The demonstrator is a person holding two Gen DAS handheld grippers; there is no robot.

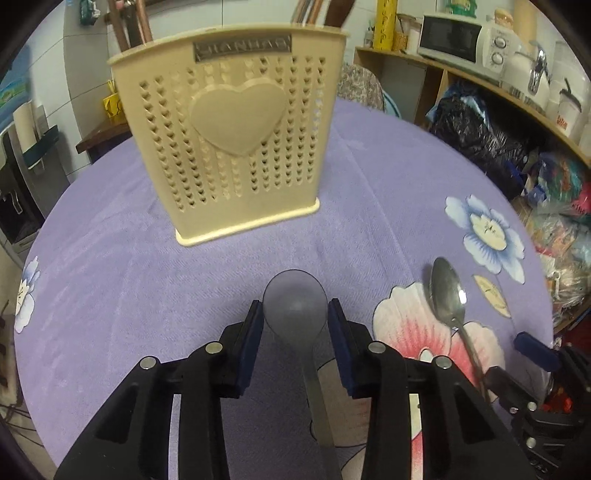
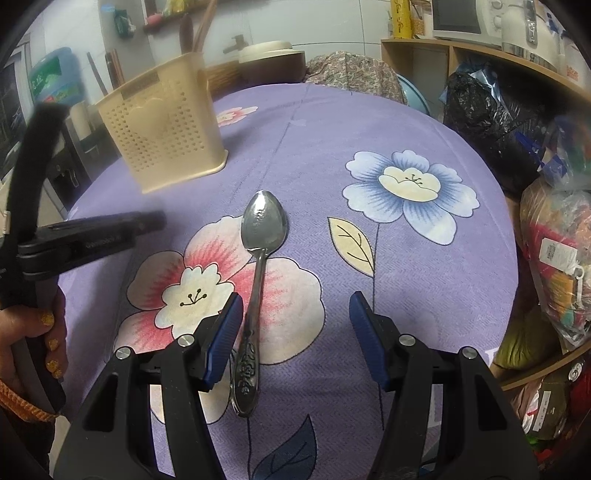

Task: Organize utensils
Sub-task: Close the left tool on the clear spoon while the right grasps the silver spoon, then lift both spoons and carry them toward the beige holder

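Observation:
A beige perforated utensil holder (image 1: 229,136) with a heart on its front stands on the purple flowered tablecloth (image 1: 110,258); it also shows in the right wrist view (image 2: 166,133). My left gripper (image 1: 295,310) is shut on a grey translucent plastic spoon (image 1: 295,302), bowl forward, held in front of the holder. A metal spoon (image 2: 258,258) lies on the cloth over a pink flower. My right gripper (image 2: 295,321) is open, its left finger beside the spoon's handle. The metal spoon (image 1: 448,295) also shows in the left wrist view.
Wooden utensils (image 1: 129,26) stick up from the holder. Shelves with a microwave (image 1: 465,40), bags and clutter (image 2: 554,240) stand along the right. The left gripper body (image 2: 81,236) and the hand holding it show at the left of the right wrist view.

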